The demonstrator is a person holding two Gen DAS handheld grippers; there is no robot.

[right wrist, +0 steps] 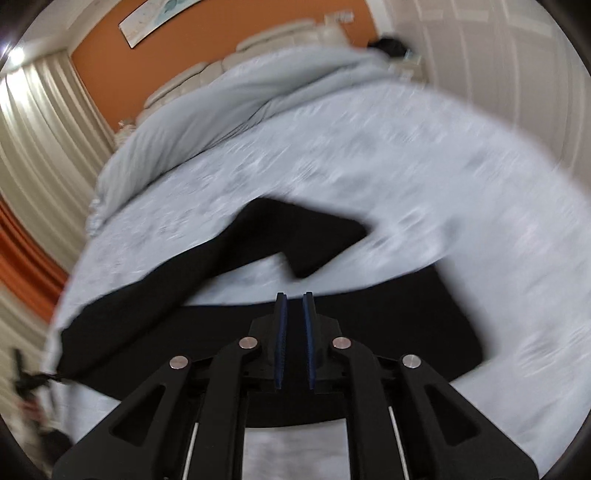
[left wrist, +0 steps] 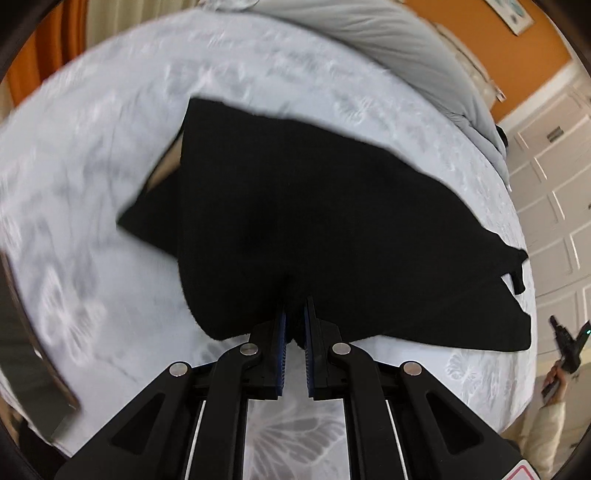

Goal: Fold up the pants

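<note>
My left gripper (left wrist: 294, 314) has its blue-padded jaws pinched on a bunched edge of the black pants (left wrist: 314, 221), which spread across the pale floral bedsheet (left wrist: 92, 221) ahead of me. A grey duvet (left wrist: 388, 44) lies heaped at the far end of the bed, against an orange wall (left wrist: 517, 48). At the right edge, my other hand (left wrist: 557, 376) holds the right gripper (left wrist: 567, 343) near white panelled doors (left wrist: 554, 184).

A bed (left wrist: 110, 184) with a pale blue floral-patterned sheet fills my view. At its far edge a grey duvet (left wrist: 406, 48) lies bunched in a heap against a cream headboard (right wrist: 258, 48). Behind that I see an orange wall (right wrist: 221, 48) with a framed picture (right wrist: 155, 20), cream and orange curtains (right wrist: 40, 147) at one side, and white panelled doors (left wrist: 554, 192) at the other.
</note>
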